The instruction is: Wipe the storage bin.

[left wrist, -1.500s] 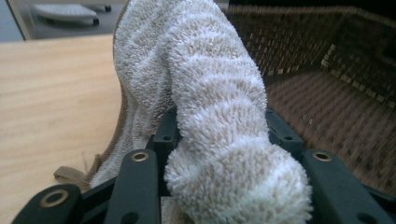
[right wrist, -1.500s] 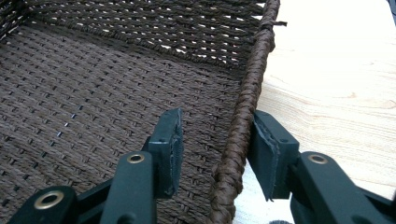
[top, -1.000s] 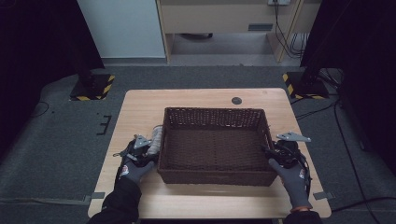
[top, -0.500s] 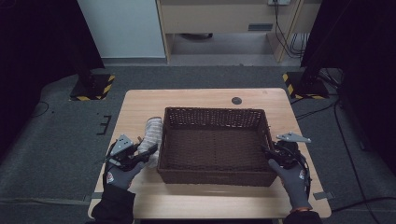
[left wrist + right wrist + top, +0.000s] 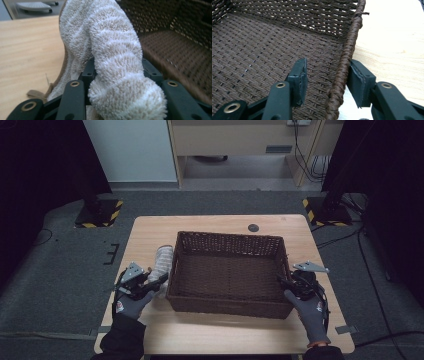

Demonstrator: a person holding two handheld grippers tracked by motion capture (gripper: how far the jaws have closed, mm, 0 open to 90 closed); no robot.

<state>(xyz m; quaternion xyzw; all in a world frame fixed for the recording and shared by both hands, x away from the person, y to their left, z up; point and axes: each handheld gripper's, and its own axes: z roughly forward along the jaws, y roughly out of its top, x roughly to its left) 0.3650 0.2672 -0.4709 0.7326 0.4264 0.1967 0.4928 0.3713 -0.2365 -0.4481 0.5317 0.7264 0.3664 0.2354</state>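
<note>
A brown wicker basket (image 5: 227,236) stands in the middle of the wooden table. A rolled white towel (image 5: 162,257) lies along its left wall, and my left gripper (image 5: 159,282) is shut on the towel's near end. In the left gripper view the towel (image 5: 112,50) bulges up between the black jaws, with the basket (image 5: 175,45) to the right. My right gripper (image 5: 282,282) straddles the basket's right rim. Its jaws have just been opening; the braided rim (image 5: 347,55) runs between them, and the inner pad (image 5: 299,75) stands apart from it. This right gripper (image 5: 328,71) is open.
A small black disc (image 5: 253,227) lies on the table behind the basket. Bare table (image 5: 150,230) stretches left of and behind the towel, and a strip runs along the near edge. Yellow-and-black stand feet (image 5: 100,215) sit on the floor beyond the table.
My left hand has drawn to the left, away from the basket, lifting slightly with the towel still gripped. The right hand has kept its place at the rim.
</note>
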